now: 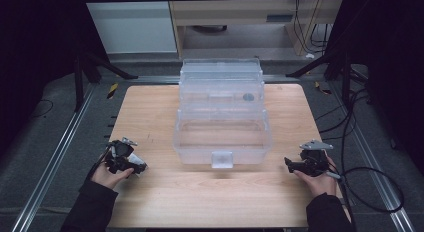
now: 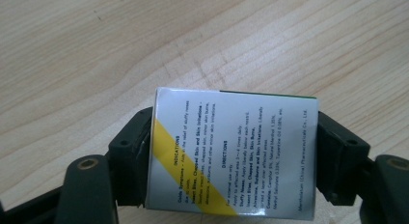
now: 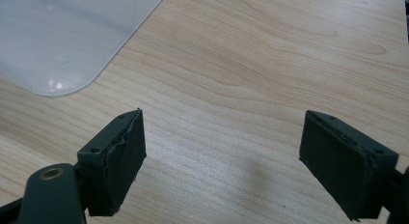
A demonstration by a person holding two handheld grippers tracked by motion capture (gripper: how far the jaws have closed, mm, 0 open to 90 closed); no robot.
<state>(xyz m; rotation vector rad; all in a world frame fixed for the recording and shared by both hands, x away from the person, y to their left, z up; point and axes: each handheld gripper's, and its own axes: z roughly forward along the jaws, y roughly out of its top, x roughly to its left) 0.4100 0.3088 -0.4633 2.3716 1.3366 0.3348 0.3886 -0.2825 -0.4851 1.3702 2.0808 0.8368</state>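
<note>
The left gripper point(image 1: 134, 168) is clamped on a small white carton point(image 2: 234, 154), printed with a yellow stripe and fine black text. In the left gripper view both pads point(image 2: 140, 151) are seen pressed against the carton's narrow sides, and the carton is held just above the table point(image 2: 96, 55), at its near left part and well apart from the clear bin point(image 1: 222, 134). The grip should be kept square across the carton, since thin card is likely to buckle or twist if it is squeezed off-centre. If the carton is meant for the bin, which is only a judgement, it should be lifted clear of the near wall before it is lowered, and released only once it rests on the floor of the bin.

The right gripper point(image 1: 292, 165) is held at the near right of the table, with its jaws standing wide apart and nothing between them. A rounded corner of the bin is seen beyond it in the right gripper view.

The table is a pale wooden board with rounded corners. The bin stands at its middle, with a small latch tab on its near wall and stepped clear trays folded back behind it. Around the table, grey matting point(image 1: 45, 142) and metal rails point(image 1: 55, 162) are laid. Cables point(image 1: 370, 187) trail at the right. Farther off, a pale cabinet point(image 1: 132, 24) and a wooden desk point(image 1: 240, 12) stand.
</note>
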